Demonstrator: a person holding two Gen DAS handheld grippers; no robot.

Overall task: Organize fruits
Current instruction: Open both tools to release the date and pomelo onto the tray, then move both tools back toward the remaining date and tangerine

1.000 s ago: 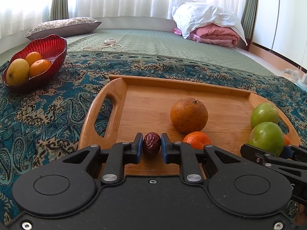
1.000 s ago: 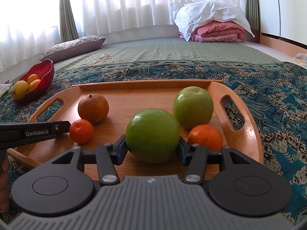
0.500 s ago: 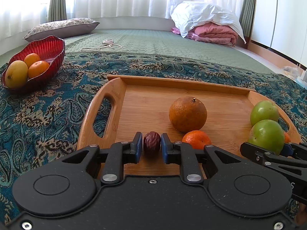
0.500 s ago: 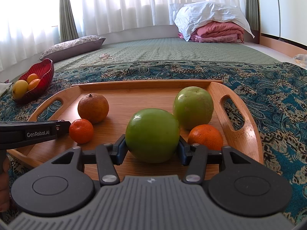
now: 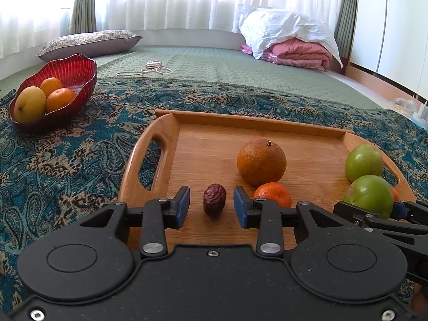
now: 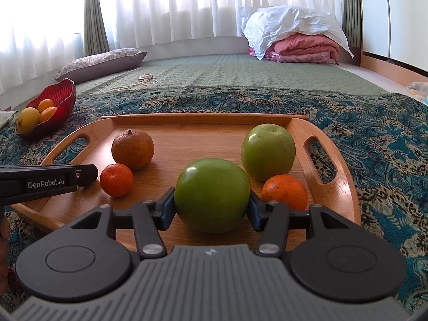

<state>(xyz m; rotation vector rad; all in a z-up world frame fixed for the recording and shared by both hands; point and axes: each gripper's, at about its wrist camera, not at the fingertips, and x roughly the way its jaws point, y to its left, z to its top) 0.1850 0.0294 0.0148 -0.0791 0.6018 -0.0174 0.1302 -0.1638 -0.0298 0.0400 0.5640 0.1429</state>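
Setting fruit down on the wooden tray (image 5: 267, 124) is the step we judge to be in hand. Low in the left wrist view, the left gripper (image 5: 211, 207) has just been opening: its blue pads stand clear on both sides of the wrinkled red date (image 5: 214, 199), which rests on the tray floor, released. In the right wrist view, the right gripper (image 6: 211, 208) has just been opening too, yet the green apple (image 6: 211, 195) fills the gap and the pads look to touch its sides (we cannot tell whether they press). The apple appears to sit on the tray, lower centre. Next we would draw both grippers back, wide enough not to roll either fruit, then turn to the red bowl (image 5: 80, 67), upper left, which holds more fruit.
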